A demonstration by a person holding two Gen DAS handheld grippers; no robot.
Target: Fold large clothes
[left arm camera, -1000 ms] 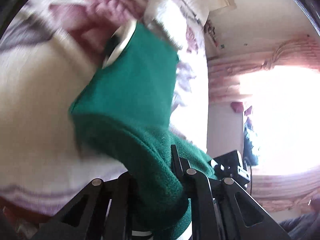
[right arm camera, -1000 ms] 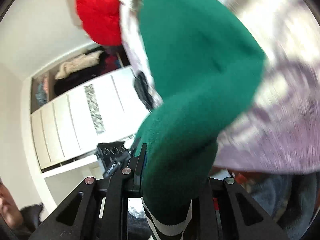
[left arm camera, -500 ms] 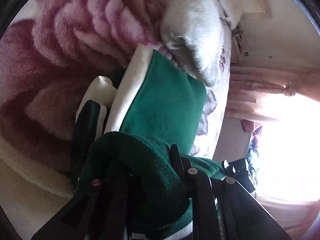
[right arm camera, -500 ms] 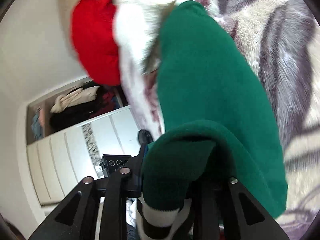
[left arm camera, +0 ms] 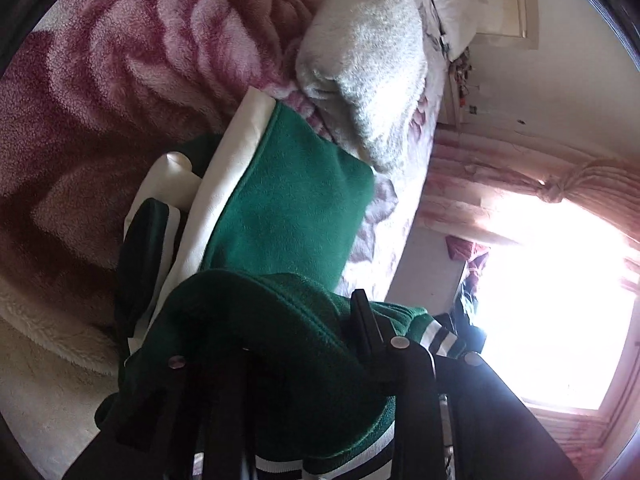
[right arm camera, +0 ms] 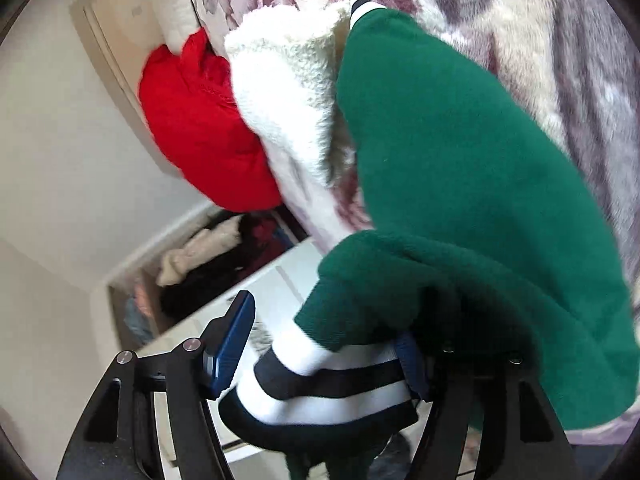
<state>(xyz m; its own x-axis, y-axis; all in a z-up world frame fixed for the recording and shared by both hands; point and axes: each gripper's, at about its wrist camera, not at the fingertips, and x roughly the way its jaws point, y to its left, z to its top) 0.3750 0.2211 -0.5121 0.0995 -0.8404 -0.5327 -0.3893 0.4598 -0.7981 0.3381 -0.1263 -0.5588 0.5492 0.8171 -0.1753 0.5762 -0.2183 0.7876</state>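
Observation:
A green jacket (left arm camera: 288, 208) with cream sleeves (left arm camera: 236, 152) lies doubled over on the floral blanket (left arm camera: 140, 40). Its folded-over end is bunched on top of my left gripper (left arm camera: 304, 320), whose jaws are opening. The cloth sits between them and hides the left finger, so I cannot see whether the pads still press. In the right wrist view the same jacket (right arm camera: 440, 140) drapes over my right gripper (right arm camera: 328, 332). Its jaws are opening. The black-and-white striped hem (right arm camera: 320, 384) lies between them, and the blue left pad stands apart from it.
A white fleecy garment (left arm camera: 368, 52) lies just beyond the jacket, and a red garment (right arm camera: 200, 120) lies past it by the headboard. The bed edge runs along the right in the left wrist view, toward a bright window (left arm camera: 560, 300). An open wardrobe (right arm camera: 208, 264) holds piled clothes.
Both grippers swung the jacket's hem end over and down onto its body on the bed, then kept still. The right jaws have spread off the striped hem; the left jaws parted slightly.

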